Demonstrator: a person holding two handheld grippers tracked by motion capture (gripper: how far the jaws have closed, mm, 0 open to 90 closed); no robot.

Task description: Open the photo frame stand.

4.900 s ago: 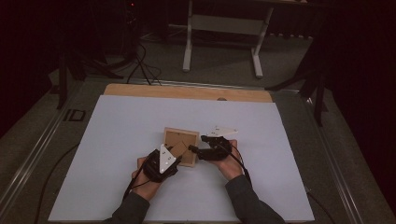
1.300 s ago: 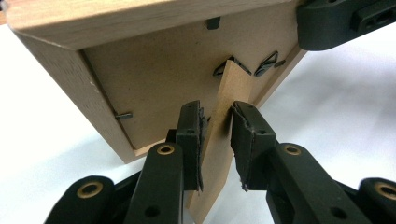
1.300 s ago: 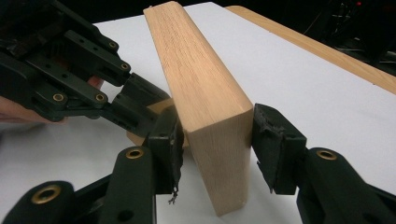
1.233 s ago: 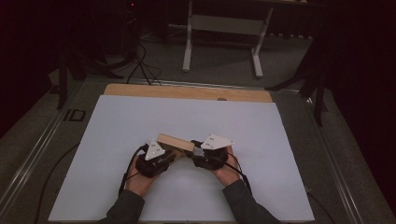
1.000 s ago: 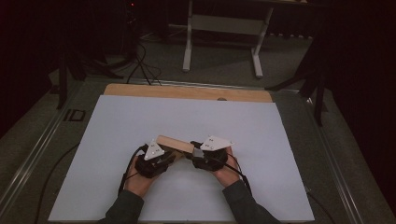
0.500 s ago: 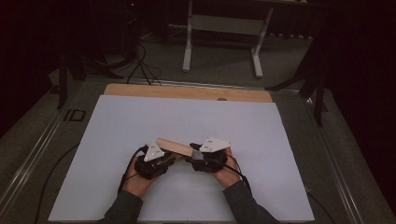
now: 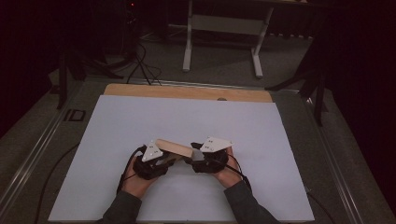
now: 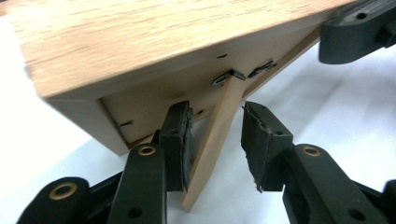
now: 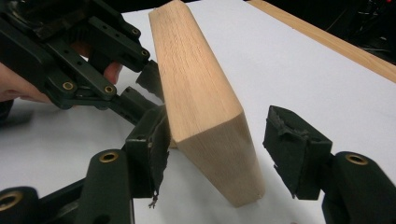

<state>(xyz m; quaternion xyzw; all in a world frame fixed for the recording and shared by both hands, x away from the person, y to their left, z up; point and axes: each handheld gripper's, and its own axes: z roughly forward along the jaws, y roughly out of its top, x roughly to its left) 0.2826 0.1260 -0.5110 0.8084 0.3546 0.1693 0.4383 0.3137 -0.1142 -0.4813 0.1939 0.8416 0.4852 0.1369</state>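
Note:
A light wooden board (image 7: pixel 173 148) stands tilted on the white table top (image 7: pixel 261 140), with a thin hinged wooden strut (image 8: pixel 212 140) folding out from its back. My left gripper (image 7: pixel 161 163) reaches under the board. Its jaws have just been opening and straddle the strut (image 8: pixel 215 126); the left pad (image 8: pixel 180 140) is close against it and the other stands apart. My right gripper (image 7: pixel 196 158) is at the board's other end. Its jaws (image 9: pixel 223 140) have also just been opening, and the board's end (image 9: pixel 210 130) sits between them with a gap on the right side.
A strip of bare wood (image 7: pixel 187 92) runs along the far edge of the white sheet. Beyond the table stand a white frame's legs (image 7: pixel 254 56) and cables on a dark floor. Each gripper's cable (image 7: pixel 122 179) trails back toward the person.
Several seconds ago the board lay nearly flat between the grippers; now it stands tilted on edge. In the last second both hands kept their places and the board settled slightly lower.

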